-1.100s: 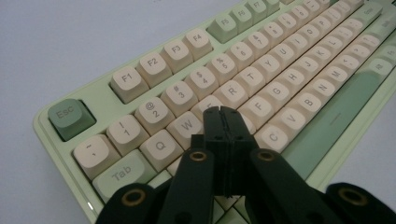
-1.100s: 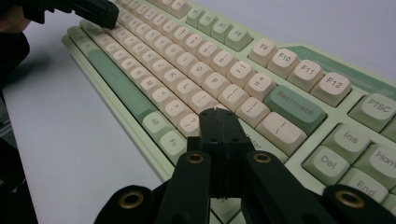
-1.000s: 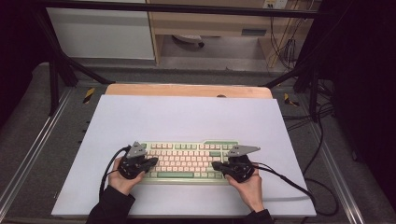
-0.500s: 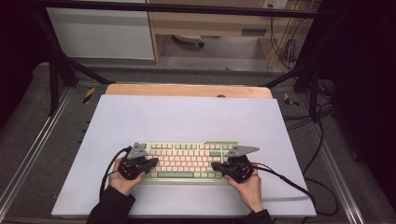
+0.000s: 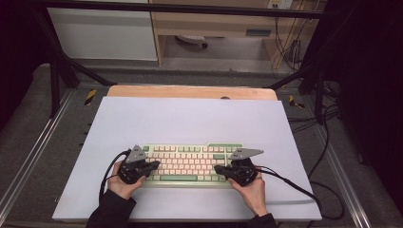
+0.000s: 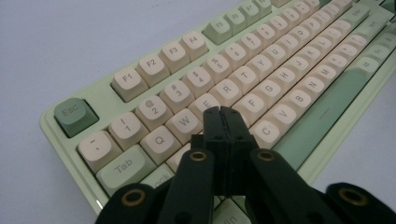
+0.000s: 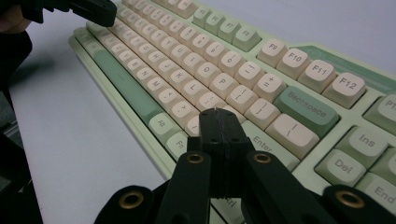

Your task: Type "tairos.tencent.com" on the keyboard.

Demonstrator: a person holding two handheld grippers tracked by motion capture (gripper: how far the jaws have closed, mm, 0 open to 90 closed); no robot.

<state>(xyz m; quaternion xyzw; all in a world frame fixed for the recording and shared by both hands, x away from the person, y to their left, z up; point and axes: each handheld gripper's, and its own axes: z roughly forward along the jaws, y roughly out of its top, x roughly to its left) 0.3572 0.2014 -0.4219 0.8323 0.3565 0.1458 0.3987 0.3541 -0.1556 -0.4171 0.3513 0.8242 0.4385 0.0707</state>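
Keyboard (image 5: pixel 190 164), pale green with cream keys, lies flat near the front edge of the lavender-covered worktop (image 5: pixel 190 118), its long side running along that edge. The left gripper (image 5: pixel 151 166) is poised over the keyboard's left end, its jaws pressed together with nothing between them, tips above the letter keys near W and E in the left gripper view (image 6: pixel 223 112). The right gripper (image 5: pixel 219 169), jaws likewise closed and empty, is poised over the right end, its tips close to the Enter key (image 7: pixel 264 144).
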